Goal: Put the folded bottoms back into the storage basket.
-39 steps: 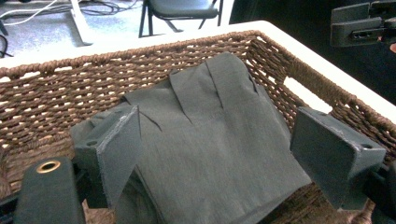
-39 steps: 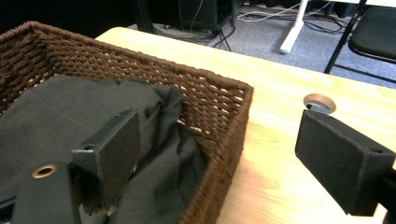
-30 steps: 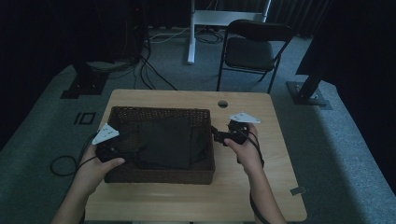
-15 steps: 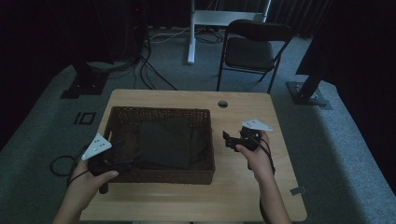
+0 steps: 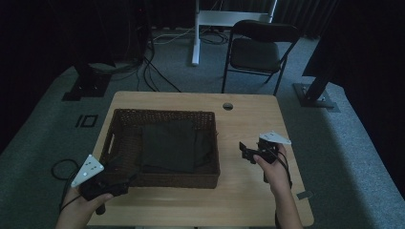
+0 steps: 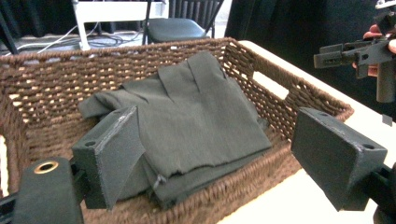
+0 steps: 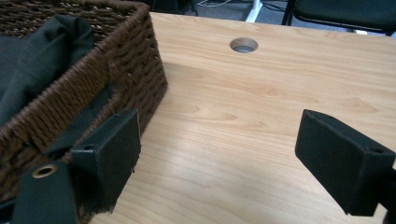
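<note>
folded dark cloth (image 5: 170, 145) lying flat inside the wicker basket (image 5: 165, 114) on the counter (image 5: 248, 124), nothing else in there. left gripper (image 5: 125, 180) at the basket's near left corner, jaws wide apart and empty, pointing across the rim at the cloth's near edge (image 6: 187, 172). right gripper (image 5: 244, 151) just off the basket's right wall, above bare counter, jaws likewise apart with nothing between. looks like the stage with the cloth settled in the basket and both hands clear of it, neither touching cloth nor weave. next move, if the cloth is to come out: reaching over the rim, pinching the layered near edge with the left, taking a far corner with the right, lifting level so the folds stay together.
</note>
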Available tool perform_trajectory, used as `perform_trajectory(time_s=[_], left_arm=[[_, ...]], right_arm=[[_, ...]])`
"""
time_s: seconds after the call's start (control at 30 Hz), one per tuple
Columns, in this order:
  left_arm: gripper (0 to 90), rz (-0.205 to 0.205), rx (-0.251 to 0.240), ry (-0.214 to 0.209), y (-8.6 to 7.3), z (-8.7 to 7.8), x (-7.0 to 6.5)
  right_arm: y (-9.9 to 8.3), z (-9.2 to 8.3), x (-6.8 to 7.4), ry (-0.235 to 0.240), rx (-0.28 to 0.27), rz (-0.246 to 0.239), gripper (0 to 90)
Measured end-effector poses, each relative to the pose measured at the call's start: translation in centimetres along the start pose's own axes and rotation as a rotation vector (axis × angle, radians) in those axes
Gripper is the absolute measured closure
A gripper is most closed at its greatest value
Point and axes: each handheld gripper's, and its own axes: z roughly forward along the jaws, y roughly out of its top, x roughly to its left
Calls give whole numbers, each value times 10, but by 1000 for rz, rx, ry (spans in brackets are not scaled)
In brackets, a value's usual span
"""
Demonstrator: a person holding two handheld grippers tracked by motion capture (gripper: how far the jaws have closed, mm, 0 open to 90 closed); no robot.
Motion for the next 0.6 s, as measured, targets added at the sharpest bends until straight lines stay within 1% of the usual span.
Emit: perform_trajectory(time_s=[0.03,0.07,0.1,0.13,0.17,0.2,0.23,0.3,0.33,0.37,0.43,0.47,0.5,0.57,0.6], left_arm=[[169,0,0,0,0,0,0],[160,1,-3,0,-6,-2,-1],[156,1,-3,0,-6,-2,-1],[156,-5,3,-7,-11,-3,-2],[156,-5,3,-7,-11,-3,-2],[156,5,4,-14,-17,-5,-4],[156,-2,3,-19,-21,-6,-6],[156,-3,3,-21,-23,-6,-7],[156,0,5,-21,-28,-8,-9],[156,-3,8,-18,-33,-9,-11],[156,-2,12,-18,-36,-10,-12],[156,2,24,-15,-43,-11,-13],[156,1,33,-14,-47,-12,-13],[156,-1,36,-11,-49,-12,-13],[156,-16,43,-4,-56,-12,-11]], right_arm=[[0,0,0,0,0,0,137],[-3,-1,-2,-4,1,5,137],[-4,-2,-3,-6,2,7,138],[-7,-2,-5,-8,2,12,138],[-8,-2,-6,-9,4,15,138],[-10,-3,-7,-8,6,20,138],[-12,-3,-8,-8,5,24,138],[-14,-3,-10,-9,4,28,138],[-19,-4,-13,-17,5,31,138],[-20,-5,-14,-20,4,33,138],[-23,-5,-15,-22,5,38,139],[-28,-5,-19,-24,7,50,139],[-29,-5,-20,-25,10,55,139],[-31,-5,-21,-27,13,54,139],[-35,-6,-22,-32,18,52,139]])
